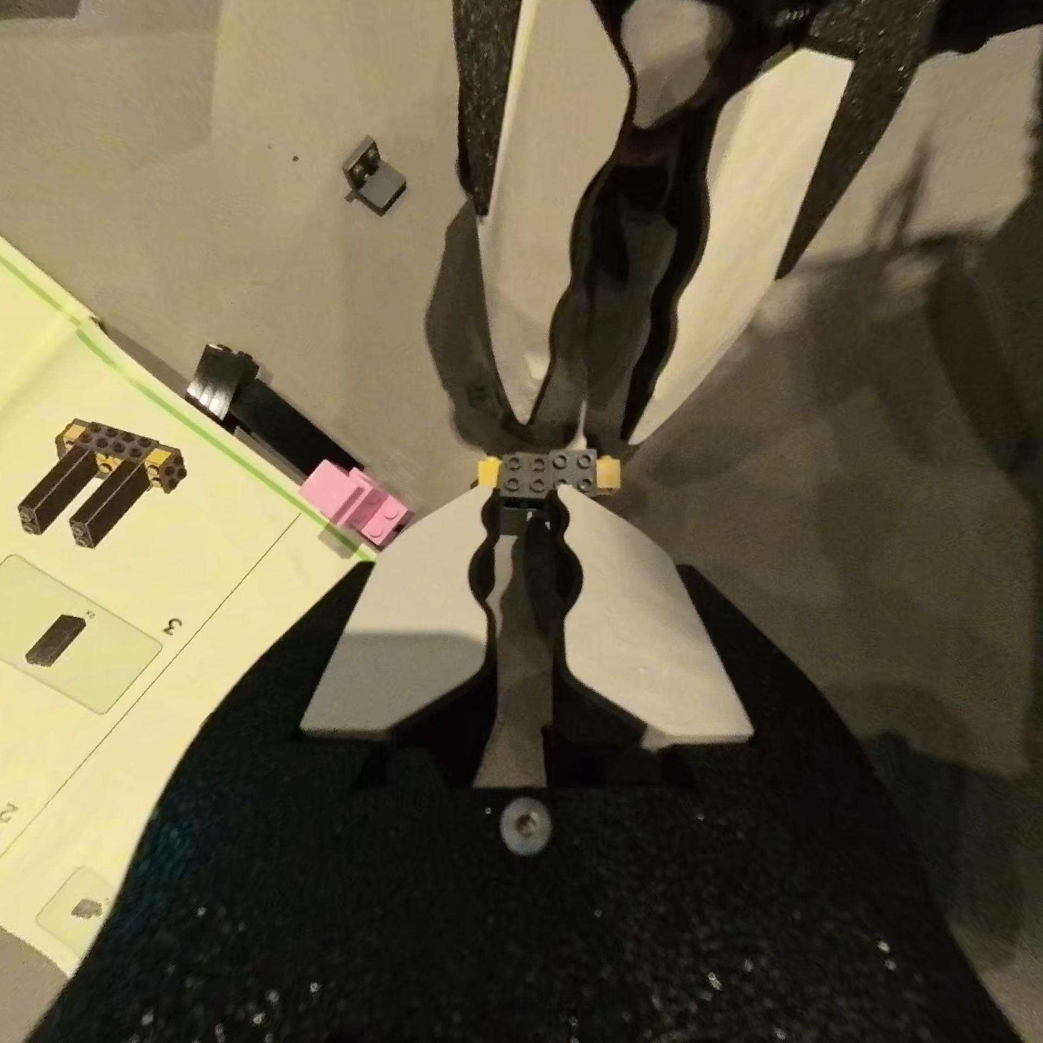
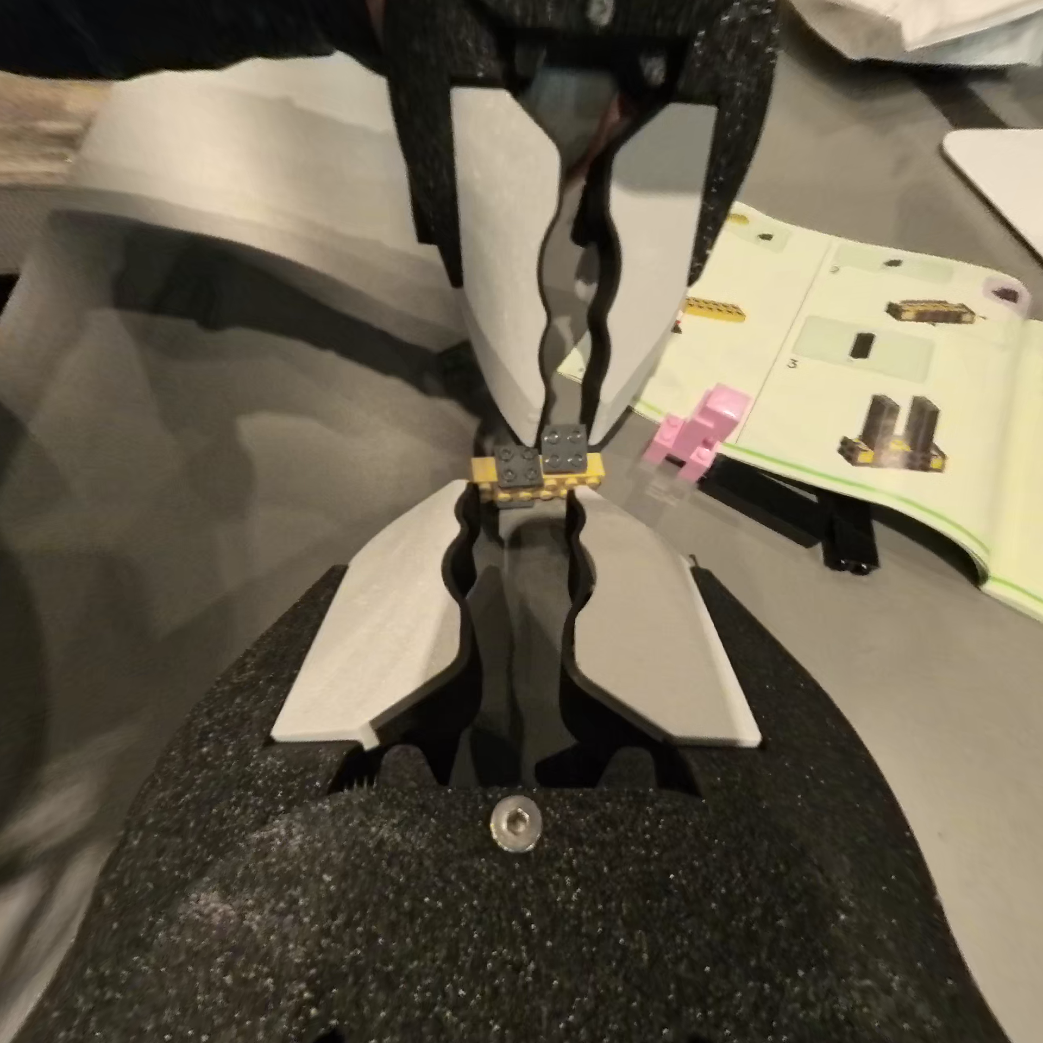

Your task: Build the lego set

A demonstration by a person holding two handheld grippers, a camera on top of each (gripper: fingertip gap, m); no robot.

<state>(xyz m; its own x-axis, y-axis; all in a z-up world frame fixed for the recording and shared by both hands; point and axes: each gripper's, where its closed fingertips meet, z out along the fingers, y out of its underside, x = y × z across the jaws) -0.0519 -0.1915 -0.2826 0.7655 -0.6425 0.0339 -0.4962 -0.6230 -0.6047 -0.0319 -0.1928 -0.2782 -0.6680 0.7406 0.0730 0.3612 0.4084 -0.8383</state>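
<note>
A small build (image 1: 548,471) is held between both grippers above the grey table: a yellow plate (image 2: 482,469) with two dark grey 2x2 plates on top. My left gripper (image 1: 522,499) is shut on one dark grey plate (image 2: 563,448), which sits slightly higher than the other dark grey plate (image 2: 516,465). My right gripper (image 2: 519,499) is shut on the yellow plate's near side. Each gripper faces the other, tip to tip; the right gripper (image 1: 575,434) comes in from the top of the left wrist view. What lies under the build is hidden.
An open green instruction booklet (image 1: 113,564) lies on the table (image 1: 790,508). By its edge are a pink brick figure (image 1: 361,502), long black bricks (image 1: 271,412) and, farther off, a small dark grey piece (image 1: 372,172). A white board (image 2: 1004,169) lies at the far right. Left and right tips are no more than a few centimetres apart. My right tips are roughly 11 cm from the small dark grey piece (image 1: 372,172).
</note>
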